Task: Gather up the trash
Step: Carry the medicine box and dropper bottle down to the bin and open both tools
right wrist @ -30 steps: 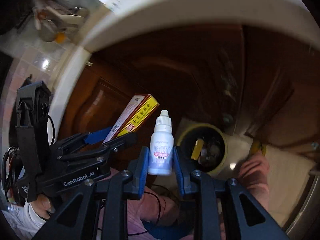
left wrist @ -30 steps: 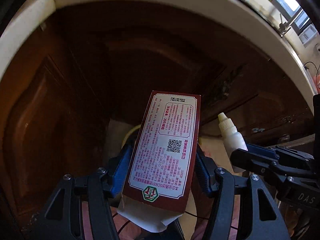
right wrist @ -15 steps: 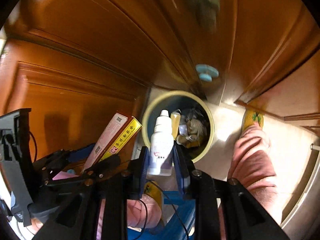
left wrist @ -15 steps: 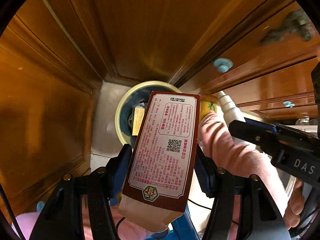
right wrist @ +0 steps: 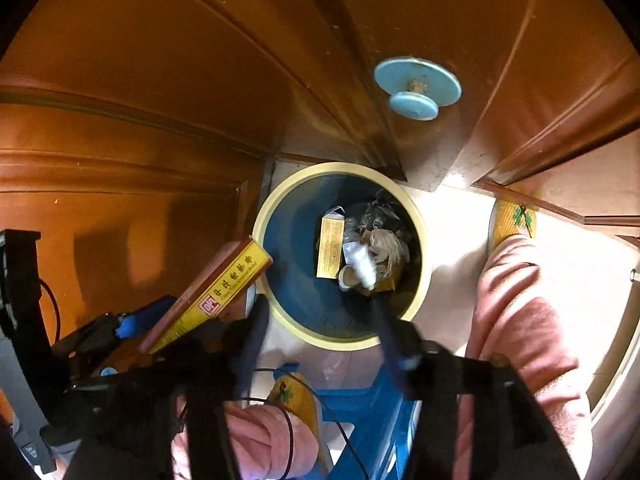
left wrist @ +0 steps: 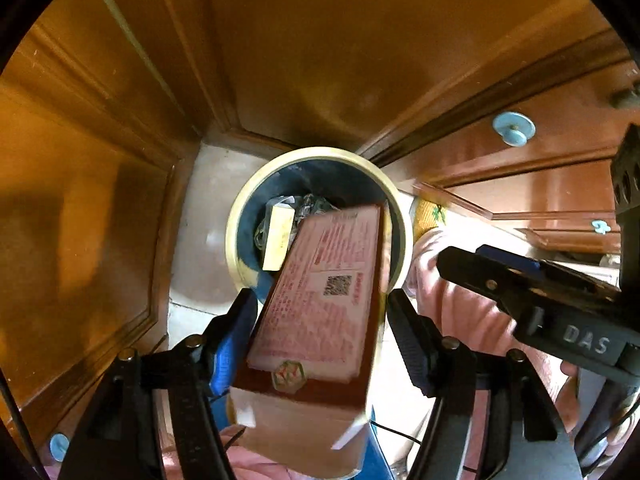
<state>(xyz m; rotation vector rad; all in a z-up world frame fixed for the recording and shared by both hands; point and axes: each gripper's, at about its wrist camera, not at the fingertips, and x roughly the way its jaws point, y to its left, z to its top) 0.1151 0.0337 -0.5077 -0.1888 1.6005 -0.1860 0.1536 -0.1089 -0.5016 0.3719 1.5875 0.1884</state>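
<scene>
Rim of the round cream-edged, blue-lined waste bin [left wrist: 236, 216] sits directly beyond the left gripper [left wrist: 320, 320], and that is what the next move depends on. The long maroon-and-pink printed cardboard carton [left wrist: 320, 304] lies between the left jaws with its long axis running away from the camera, far end reaching over the bin's opening and near end sticking back toward the handle. The jaws stand spread; a visible gap shows beside the right blue pad [left wrist: 408, 340], and the carton looks blurred, so my reading is that it is loose and tipping toward the bin rather than pinched. Whether the left pad touches its edge I cannot tell.

From the right wrist view, the same carton shows its yellow side, lying left of the bin, its far corner just at the cream rim. The right gripper [right wrist: 316, 340] hangs above the bin's near edge with its jaws spread wide and nothing between them. A small white plastic dropper bottle [right wrist: 360, 268] lies blurred inside the bin among crumpled wrappers and a flat yellow box [right wrist: 330, 248].

The left gripper is the one nearer the carton; the carton needs to slide forward along its length to clear the rim. Pink-trousered legs [right wrist: 520, 320] stand right of the bin, in front of brown wooden cabinet doors [right wrist: 160, 80].
</scene>
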